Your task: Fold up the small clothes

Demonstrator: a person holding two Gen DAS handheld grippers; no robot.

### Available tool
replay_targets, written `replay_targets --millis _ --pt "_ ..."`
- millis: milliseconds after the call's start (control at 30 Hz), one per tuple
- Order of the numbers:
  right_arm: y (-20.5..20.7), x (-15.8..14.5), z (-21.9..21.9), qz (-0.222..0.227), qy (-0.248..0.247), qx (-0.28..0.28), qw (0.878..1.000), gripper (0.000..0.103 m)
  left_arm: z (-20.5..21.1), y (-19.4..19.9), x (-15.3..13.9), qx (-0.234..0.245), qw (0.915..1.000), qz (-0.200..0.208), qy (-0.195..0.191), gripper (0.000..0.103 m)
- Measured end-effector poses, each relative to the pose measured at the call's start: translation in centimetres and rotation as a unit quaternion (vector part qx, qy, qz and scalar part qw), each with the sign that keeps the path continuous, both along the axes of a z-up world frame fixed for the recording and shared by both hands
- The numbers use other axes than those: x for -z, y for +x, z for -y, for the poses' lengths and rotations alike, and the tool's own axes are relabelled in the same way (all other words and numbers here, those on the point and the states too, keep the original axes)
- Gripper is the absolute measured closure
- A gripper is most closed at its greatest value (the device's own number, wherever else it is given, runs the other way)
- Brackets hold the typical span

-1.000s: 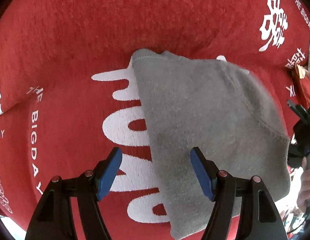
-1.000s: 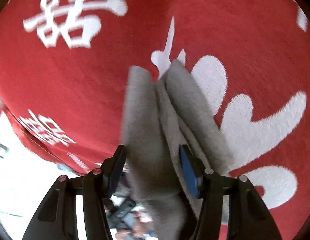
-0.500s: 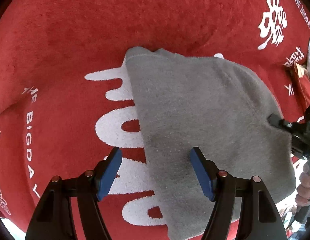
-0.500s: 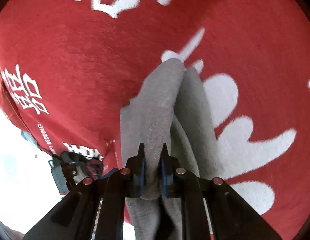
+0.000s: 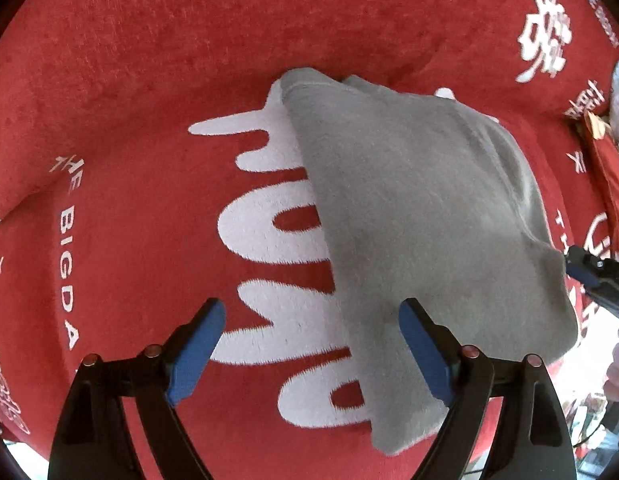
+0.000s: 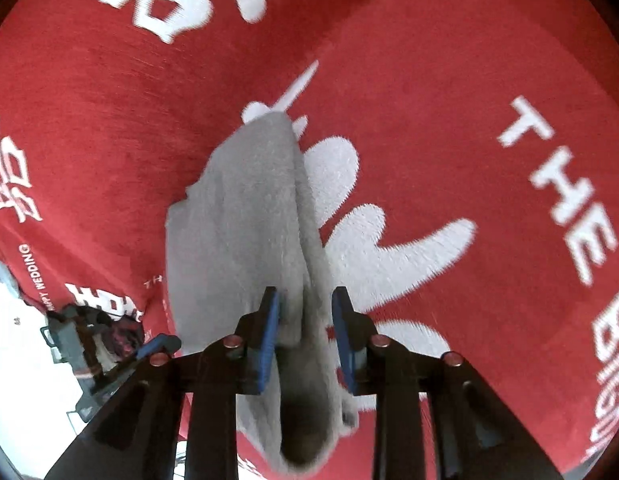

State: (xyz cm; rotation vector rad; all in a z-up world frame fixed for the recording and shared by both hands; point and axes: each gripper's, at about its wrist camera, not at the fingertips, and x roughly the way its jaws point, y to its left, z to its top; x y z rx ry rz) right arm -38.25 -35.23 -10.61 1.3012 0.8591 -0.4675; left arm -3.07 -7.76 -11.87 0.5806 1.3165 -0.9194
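From the left wrist, the left gripper hangs over a red cloth with its blue-padded jaws wide apart and holding nothing; the left pad sits above a big white printed pattern, the right pad above the near edge of a gray garment. The garment lies folded on the cloth, running from about 12 o'clock down to 5 o'clock of the frame. White writing "THE BIGDA" runs down the cloth at 9 o'clock, and Chinese characters show at 1 o'clock. At 3 o'clock the right gripper pokes in beside the garment's edge. From the right wrist, the right gripper has its jaws somewhat apart with a ridge of the gray garment between them, not clamped. "THE" reads at 2 o'clock, "HAPPY WEDDING" at 8 o'clock.
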Motion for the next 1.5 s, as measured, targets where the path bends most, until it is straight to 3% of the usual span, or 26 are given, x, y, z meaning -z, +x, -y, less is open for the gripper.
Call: replay_targets --millis 233,400,567,700,800,1033,1133,1400,1500 --pt "1.0 -2.8 -3.6 -0.011 -0.024 -0.061 0.998 0.072 0.3 -3.6 -0.1 0.044 0.9989 -0.015 -0.007 0.014" --pt "1.8 -1.6 -5.4 -0.042 -0.014 -0.098 0.994 0.072 0.7 -5.6 0.9 0.062 0.9978 -0.023 -0.002 0.014" --pt "2.6 -0.7 -6.3 -0.063 -0.016 -0.110 0.992 0.075 0.1 -5.9 3.0 0.072 0.9967 -0.019 0.032 0.014" --pt "1.6 2.3 -6.1 -0.091 0.006 -0.094 0.991 0.083 -0.6 -5.7 4.1 0.071 0.9963 -0.026 0.041 0.014" --pt "0.9 3.0 -6.0 -0.084 0.004 -0.088 0.993 0.084 -0.7 -5.7 4.3 0.075 0.9960 -0.026 0.040 0.014" --pt "1.0 1.9 -7.2 -0.116 -0.028 -0.107 0.987 0.084 -0.7 -5.7 3.6 0.078 0.9957 -0.022 0.046 0.014" --pt "0.1 2.0 -6.9 -0.137 -0.022 -0.086 0.986 0.069 -1.1 -5.5 2.9 0.072 0.9963 -0.020 0.043 0.014" --pt "-1.0 -0.8 -6.0 -0.175 -0.063 -0.050 0.981 0.066 -1.8 -4.5 1.5 0.051 0.9978 -0.020 0.037 0.014" --pt "-1.1 -1.9 -4.8 -0.167 -0.072 -0.020 0.983 0.066 -1.9 -4.0 1.1 0.039 0.9981 -0.024 0.041 0.014"
